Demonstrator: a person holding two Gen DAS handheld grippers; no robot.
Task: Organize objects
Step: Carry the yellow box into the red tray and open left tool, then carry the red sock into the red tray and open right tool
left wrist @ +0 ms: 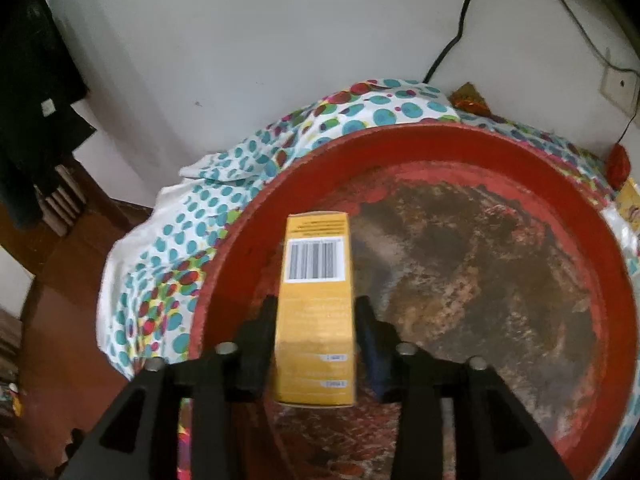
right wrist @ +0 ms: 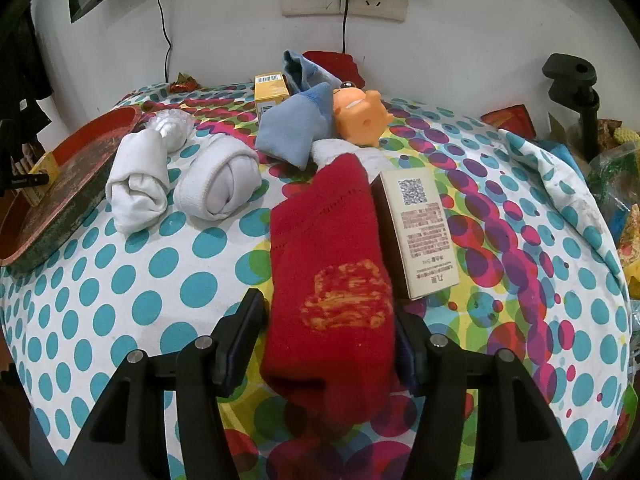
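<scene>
A yellow box (left wrist: 316,280) with a barcode lies in the worn red round tray (left wrist: 400,140). It sits between the jaws of my left gripper (left wrist: 316,300), which stand open with a thin gap to the box's sides. In the right wrist view a red sock (right wrist: 328,280) with a gold print lies on the dotted cloth (right wrist: 120,280) between the jaws of my right gripper (right wrist: 328,304). That gripper is open too, with a gap showing on the sock's left side. The tray (right wrist: 68,176) stands at the table's left edge.
Beside the red sock lies a white box (right wrist: 420,236) with a QR code. Behind are two rolled white socks (right wrist: 138,184), a blue sock (right wrist: 296,128), an orange rubber toy (right wrist: 362,114) and another yellow box (right wrist: 271,88). A black clamp (right wrist: 572,80) and clutter stand at the right.
</scene>
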